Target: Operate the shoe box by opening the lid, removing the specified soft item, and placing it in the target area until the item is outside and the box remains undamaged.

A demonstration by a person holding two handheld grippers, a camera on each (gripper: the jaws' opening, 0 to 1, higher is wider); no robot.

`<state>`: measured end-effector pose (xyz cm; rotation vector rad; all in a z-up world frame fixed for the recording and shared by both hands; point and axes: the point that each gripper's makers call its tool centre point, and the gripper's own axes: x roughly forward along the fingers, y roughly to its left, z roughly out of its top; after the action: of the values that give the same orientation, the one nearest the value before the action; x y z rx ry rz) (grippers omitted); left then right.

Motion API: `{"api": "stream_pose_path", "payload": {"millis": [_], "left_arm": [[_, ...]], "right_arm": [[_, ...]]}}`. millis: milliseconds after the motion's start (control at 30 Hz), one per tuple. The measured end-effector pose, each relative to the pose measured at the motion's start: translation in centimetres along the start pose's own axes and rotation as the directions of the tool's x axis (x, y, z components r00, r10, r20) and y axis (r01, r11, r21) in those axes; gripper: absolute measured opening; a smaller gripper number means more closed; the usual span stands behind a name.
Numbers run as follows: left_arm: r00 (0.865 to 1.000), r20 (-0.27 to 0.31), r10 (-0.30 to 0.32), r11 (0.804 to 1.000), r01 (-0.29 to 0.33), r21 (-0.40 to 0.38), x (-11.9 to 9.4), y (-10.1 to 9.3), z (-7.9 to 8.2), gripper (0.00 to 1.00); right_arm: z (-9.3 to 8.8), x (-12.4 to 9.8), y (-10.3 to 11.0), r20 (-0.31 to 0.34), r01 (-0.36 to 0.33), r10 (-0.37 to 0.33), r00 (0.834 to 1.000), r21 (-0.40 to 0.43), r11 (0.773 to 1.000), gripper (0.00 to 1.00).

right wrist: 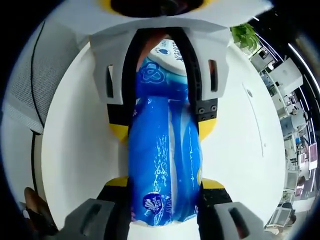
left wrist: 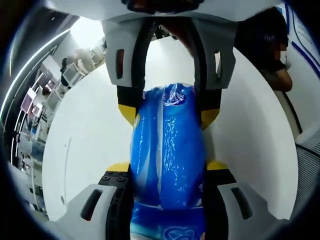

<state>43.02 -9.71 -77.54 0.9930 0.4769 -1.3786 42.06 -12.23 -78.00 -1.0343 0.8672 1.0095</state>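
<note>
White table [left wrist: 80, 150], blue soft pack [left wrist: 167, 150] clamped between both jaws

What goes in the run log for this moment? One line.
left gripper: shut on blue soft pack | right gripper: shut on blue soft pack | over white table

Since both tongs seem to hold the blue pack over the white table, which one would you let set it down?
Either; no clear edge. Left tongs and right tongs each clamp an end of the blue pack, facing each other above the table. Probably lower together.
</note>
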Motion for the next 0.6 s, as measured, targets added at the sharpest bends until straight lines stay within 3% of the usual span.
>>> {"api": "stream_pose_path", "payload": {"millis": [600], "left_arm": [[1.000,0.003,0.012,0.999,-0.012,0.044,-0.19,0.12,-0.07,0.58]], "right_arm": [[0.26,0.13,-0.27,0.005,0.016,-0.016,1.000,-0.006,1.000,0.55]]}}
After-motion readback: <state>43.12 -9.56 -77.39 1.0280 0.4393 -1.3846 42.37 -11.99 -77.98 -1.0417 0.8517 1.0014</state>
